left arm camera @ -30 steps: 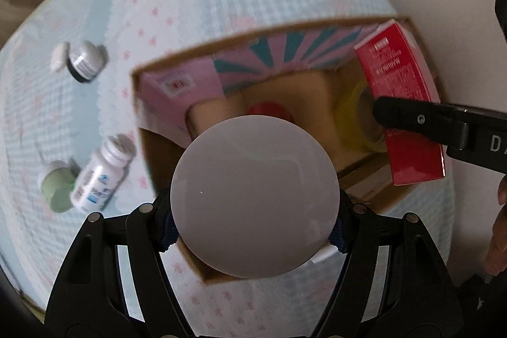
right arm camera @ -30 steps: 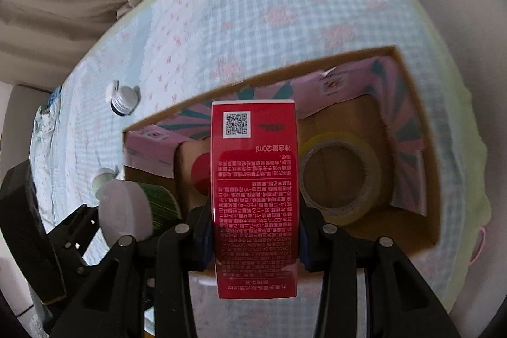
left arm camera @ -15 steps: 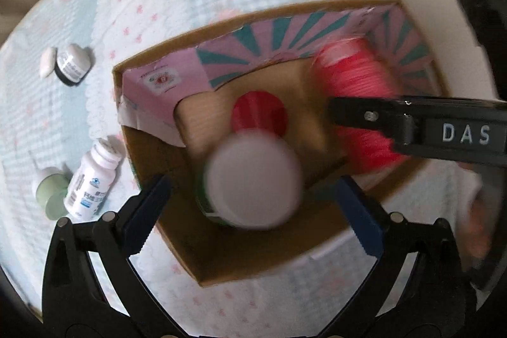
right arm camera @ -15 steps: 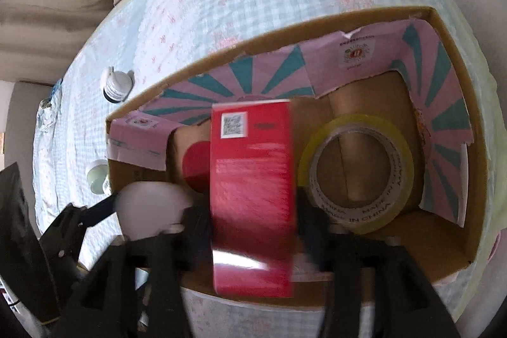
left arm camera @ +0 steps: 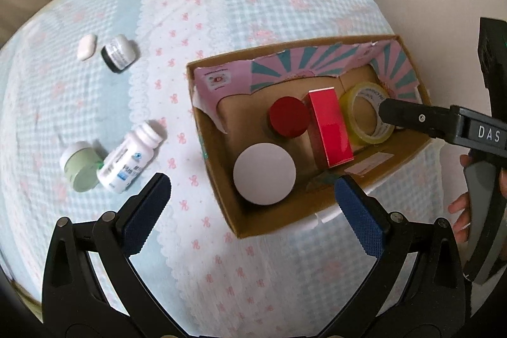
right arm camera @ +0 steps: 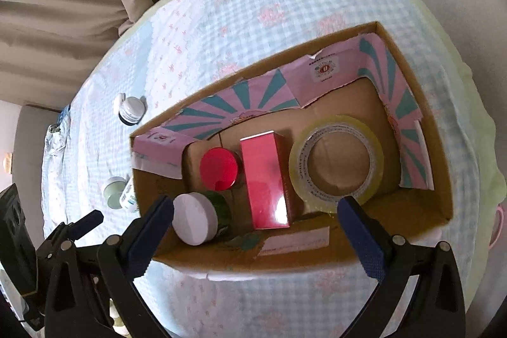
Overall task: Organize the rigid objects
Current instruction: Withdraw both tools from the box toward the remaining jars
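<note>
A cardboard box [left arm camera: 215,167] [right arm camera: 412,75] stands on the checked cloth. Inside it are a white-lidded green jar [left arm camera: 264,178] [right arm camera: 195,222], a red-lidded jar [left arm camera: 288,121] [right arm camera: 218,168], a red carton [left arm camera: 329,129] [right arm camera: 264,181] and a tape roll [left arm camera: 367,116] [right arm camera: 336,160]. My left gripper [left arm camera: 253,198] is open and empty above the box's near left corner. My right gripper [right arm camera: 253,211] is open and empty above the box's near wall; it shows at the right of the left wrist view [left arm camera: 421,119].
On the cloth left of the box lie a white pill bottle [left arm camera: 128,162], a pale green jar [left arm camera: 79,170], a small dark-based bottle [left arm camera: 118,53] [right arm camera: 130,110] and a white cap [left arm camera: 86,47]. Beige cushions lie beyond the table.
Both grippers opened and pulled back. The white-lidded jar left my left gripper and the red carton left my right gripper; both now rest in the box.
</note>
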Motion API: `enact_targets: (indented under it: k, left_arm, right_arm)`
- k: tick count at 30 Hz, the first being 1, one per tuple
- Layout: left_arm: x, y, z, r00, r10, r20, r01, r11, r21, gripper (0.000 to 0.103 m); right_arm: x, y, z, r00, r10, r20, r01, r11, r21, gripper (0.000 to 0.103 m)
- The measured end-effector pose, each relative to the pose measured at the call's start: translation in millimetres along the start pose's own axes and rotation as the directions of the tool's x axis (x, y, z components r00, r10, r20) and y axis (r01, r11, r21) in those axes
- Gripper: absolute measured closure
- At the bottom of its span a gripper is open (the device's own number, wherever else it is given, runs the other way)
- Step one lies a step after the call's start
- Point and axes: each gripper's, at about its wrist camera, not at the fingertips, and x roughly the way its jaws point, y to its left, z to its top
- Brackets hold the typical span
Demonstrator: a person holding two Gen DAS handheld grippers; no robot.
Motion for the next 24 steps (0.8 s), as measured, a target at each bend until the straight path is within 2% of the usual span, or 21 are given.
enact_targets:
  k: [12, 15, 24]
  left_arm:
    - [-67, 13, -35, 0.994, 0.045, 0.104, -0.04, 0.998, -0.044, 0.0]
    - [-96, 24, -49, 0.987, 0.069, 0.143, -0.06, 0.996, -0.069, 0.0]
    - [-163, 63, -83, 0.967, 0.157, 0.199, -0.136, 0.984, -0.114, 0.0]
  right_arm:
    - [-51, 33, -31, 0.996, -0.038, 0.085, 0.043, 0.997, -0.058, 0.0]
    - [-65, 52, -43, 0.989, -0.078, 0.122, 0.09, 0.991, -0.096, 0.0]
    - [-102, 113, -88, 0.979, -0.118, 0.166, 0.154, 0.963, -0.222, 0.0]
